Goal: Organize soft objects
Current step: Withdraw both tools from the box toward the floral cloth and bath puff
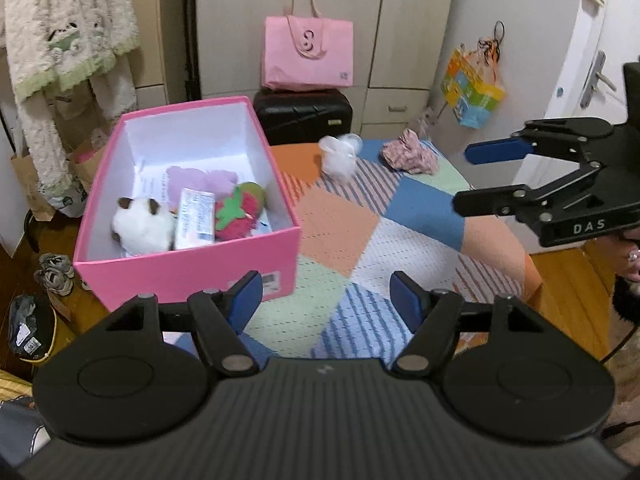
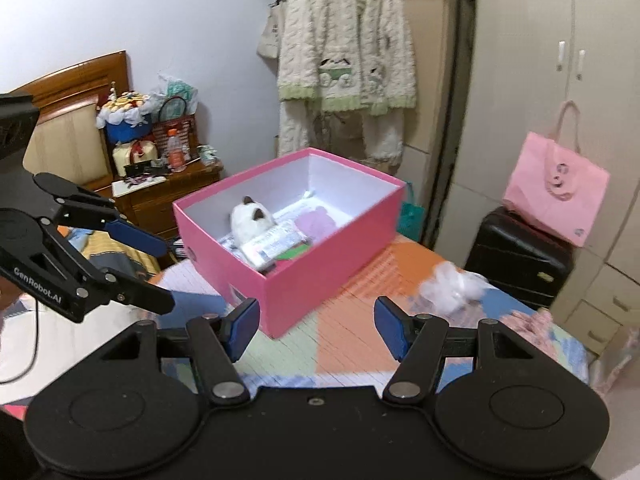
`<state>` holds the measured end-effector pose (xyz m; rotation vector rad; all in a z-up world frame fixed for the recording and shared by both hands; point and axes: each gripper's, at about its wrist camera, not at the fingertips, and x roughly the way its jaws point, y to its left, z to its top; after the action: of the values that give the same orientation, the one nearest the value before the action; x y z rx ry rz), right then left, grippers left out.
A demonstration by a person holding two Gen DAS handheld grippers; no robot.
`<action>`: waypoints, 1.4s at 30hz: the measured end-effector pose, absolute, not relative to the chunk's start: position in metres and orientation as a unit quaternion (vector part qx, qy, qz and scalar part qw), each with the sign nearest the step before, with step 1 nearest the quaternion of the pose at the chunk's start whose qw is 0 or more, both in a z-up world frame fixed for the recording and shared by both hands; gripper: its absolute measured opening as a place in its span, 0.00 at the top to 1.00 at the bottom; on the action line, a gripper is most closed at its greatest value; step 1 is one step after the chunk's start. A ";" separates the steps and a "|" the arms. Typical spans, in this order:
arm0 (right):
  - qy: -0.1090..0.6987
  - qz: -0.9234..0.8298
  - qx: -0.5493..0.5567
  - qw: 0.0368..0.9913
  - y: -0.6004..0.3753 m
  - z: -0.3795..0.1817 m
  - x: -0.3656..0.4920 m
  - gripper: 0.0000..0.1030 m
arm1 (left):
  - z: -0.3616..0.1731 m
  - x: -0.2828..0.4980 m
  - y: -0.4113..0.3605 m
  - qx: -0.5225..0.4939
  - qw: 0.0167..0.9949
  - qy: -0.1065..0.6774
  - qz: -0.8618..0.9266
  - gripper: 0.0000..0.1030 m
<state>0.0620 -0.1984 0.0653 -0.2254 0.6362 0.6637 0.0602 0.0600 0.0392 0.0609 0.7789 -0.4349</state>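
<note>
On the patchwork bed (image 1: 344, 236): pink box (image 1: 188, 268), long axis running away from the near edge, holding toys already.

Outstanding: white fluffy item (image 1: 340, 156) and pink crumpled cloth (image 1: 408, 156), side by side near the far edge, well apart from the box; both shapeless, no clear long axis.

Left gripper (image 1: 326, 300) and right gripper (image 2: 316, 326): fingers released, grasping nothing.

Risk: the fluffy item sits near the far edge; a clumsy pinch could nudge it overboard.

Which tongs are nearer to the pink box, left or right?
Left. The left tongs hang open right at the pink box, by its near corner. The right tongs are open too, farther back over the patchwork cover.
</note>
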 end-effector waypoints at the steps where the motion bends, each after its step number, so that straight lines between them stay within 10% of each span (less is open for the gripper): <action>1: 0.302 0.313 -0.110 0.894 -0.205 0.064 0.059 0.33 | 0.038 0.061 0.055 0.031 0.900 0.378 -0.214 0.32; 42: 0.261 0.202 -0.039 0.943 -0.353 -0.060 0.188 0.19 | -0.056 0.241 -0.105 0.003 0.951 0.262 -0.162 0.26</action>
<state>0.1881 -0.3528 -0.0599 -0.0803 0.5318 0.4108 0.2415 -0.1051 -0.0560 0.0054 0.5335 -0.3295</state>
